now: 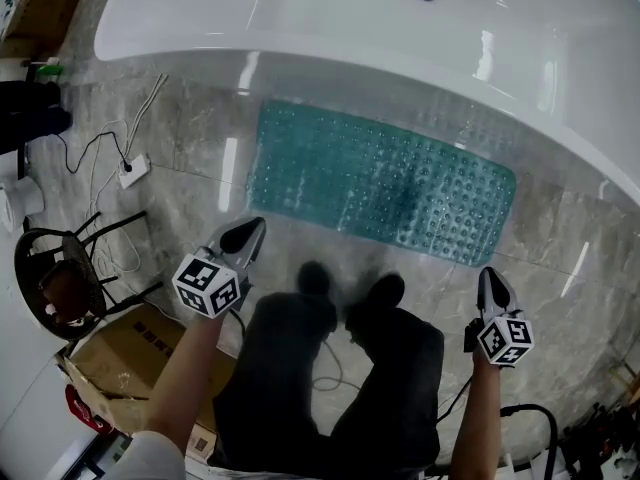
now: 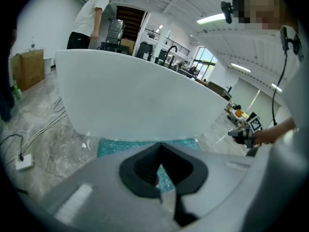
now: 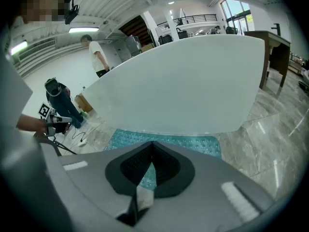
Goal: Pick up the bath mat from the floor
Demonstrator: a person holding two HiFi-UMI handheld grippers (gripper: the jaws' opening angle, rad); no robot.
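A teal, bubble-textured bath mat (image 1: 380,180) lies flat on the grey marble floor along the white bathtub (image 1: 330,23). My left gripper (image 1: 250,230) hangs above the floor just short of the mat's near left corner, jaws shut and empty. My right gripper (image 1: 492,280) hovers near the mat's near right corner, also shut with nothing held. In the left gripper view the mat (image 2: 113,147) shows past the closed left gripper (image 2: 159,175); in the right gripper view the mat (image 3: 159,141) lies beyond the closed right gripper (image 3: 150,170).
The tub wall (image 2: 140,100) rises right behind the mat. A power strip with cables (image 1: 133,169) lies on the floor at left, with a black stool (image 1: 60,273) and a cardboard box (image 1: 130,363) nearer me. A person (image 2: 89,16) stands beyond the tub.
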